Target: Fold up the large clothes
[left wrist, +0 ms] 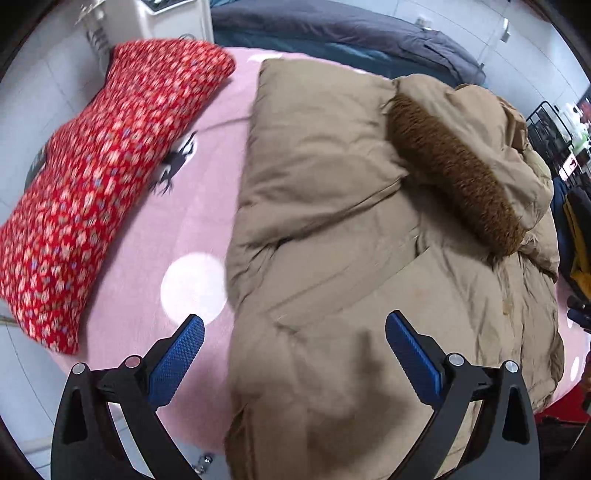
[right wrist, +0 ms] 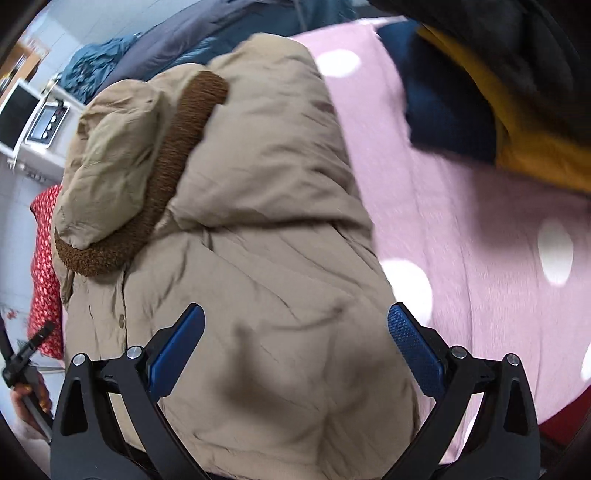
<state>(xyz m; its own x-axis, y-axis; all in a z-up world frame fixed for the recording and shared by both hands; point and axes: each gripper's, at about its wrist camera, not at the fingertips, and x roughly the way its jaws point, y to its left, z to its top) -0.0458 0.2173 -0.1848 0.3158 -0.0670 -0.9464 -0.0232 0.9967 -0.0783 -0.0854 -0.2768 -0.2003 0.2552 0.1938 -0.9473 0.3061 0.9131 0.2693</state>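
A tan padded coat [left wrist: 332, 206] with a brown fur-trimmed hood [left wrist: 458, 173] lies folded on a pink polka-dot cover [left wrist: 207, 206]. My left gripper [left wrist: 295, 325] hovers open above the coat's near left edge, nothing between its blue pads. In the right wrist view the same coat [right wrist: 266, 236] fills the middle, its hood trim [right wrist: 173, 166] at the upper left. My right gripper [right wrist: 295, 317] is open over the coat's near part and holds nothing. At the far left of that view, a hand holds the other gripper [right wrist: 26, 354].
A folded red floral garment [left wrist: 107, 177] lies left of the coat. Grey and teal bedding [left wrist: 332, 26] is piled behind. Navy and yellow clothes [right wrist: 480, 122] lie at the cover's far right. A white appliance [left wrist: 166, 18] stands at the back left.
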